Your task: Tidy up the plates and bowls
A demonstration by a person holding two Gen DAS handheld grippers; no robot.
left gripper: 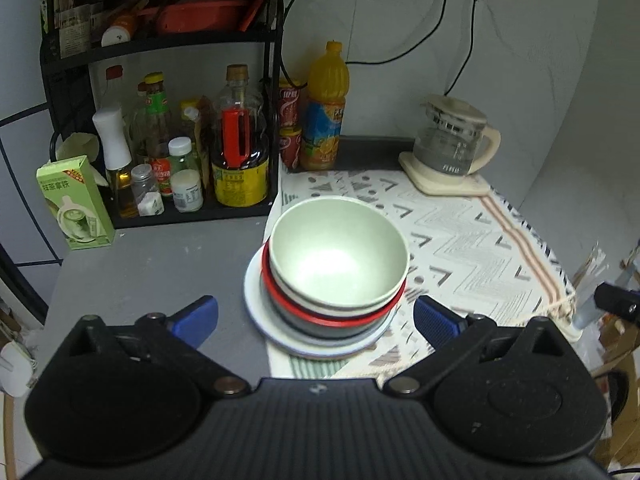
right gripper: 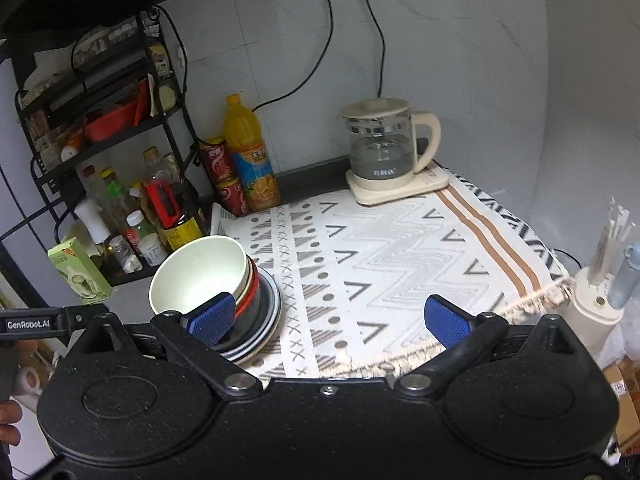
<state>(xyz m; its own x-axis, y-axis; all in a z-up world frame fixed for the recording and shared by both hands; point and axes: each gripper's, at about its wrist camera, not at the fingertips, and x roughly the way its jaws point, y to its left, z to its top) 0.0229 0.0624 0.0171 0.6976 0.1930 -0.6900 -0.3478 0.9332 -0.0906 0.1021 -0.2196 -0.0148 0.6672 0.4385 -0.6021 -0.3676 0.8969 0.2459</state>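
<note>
Grey counter [left gripper: 152,264], pale-green bowl [left gripper: 338,252] atop stacked bowls and plate [left gripper: 256,308]; both grippers' fingers [left gripper: 196,318] wide.

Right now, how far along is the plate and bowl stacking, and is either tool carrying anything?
Done, it seems: the pale green bowl sits nested on a white bowl, a red-rimmed black bowl and the white plate, one stack at the patterned cloth's edge. In hand: nothing; the left tool and right tool are both open and empty. Left: no loose dishes visible, perhaps only relocating the stack.
</note>
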